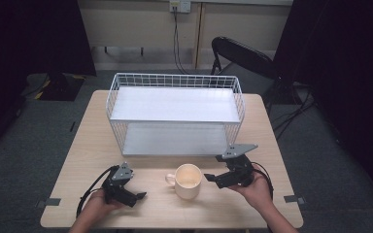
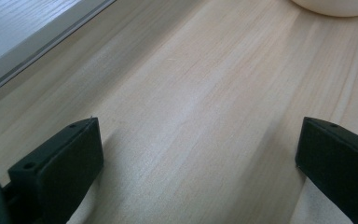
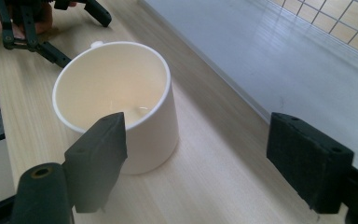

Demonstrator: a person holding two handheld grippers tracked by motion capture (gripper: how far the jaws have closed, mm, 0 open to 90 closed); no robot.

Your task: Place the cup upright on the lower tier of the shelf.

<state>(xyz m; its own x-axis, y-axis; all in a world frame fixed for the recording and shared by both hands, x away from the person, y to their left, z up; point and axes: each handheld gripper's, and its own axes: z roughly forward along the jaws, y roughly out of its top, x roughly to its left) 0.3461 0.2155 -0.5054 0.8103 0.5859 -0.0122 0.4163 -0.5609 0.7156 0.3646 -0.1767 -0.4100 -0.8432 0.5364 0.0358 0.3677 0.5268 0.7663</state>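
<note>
Mug (image 3: 116,105) upright on the table (image 1: 77,160), just beyond my right gripper (image 3: 193,163) and off its near jaw, both my grippers spread wide and empty, left gripper (image 2: 198,154) over bare wood; I should centre the rim between jaws before closing.

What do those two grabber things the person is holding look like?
Both are black. The left gripper and right gripper each have two chunky, flat-faced black jaws with small round holes. A grey three-cornered plate sits on top of each, and a black cable loops from each one. The forearms are bare, with no sleeves showing.
</note>
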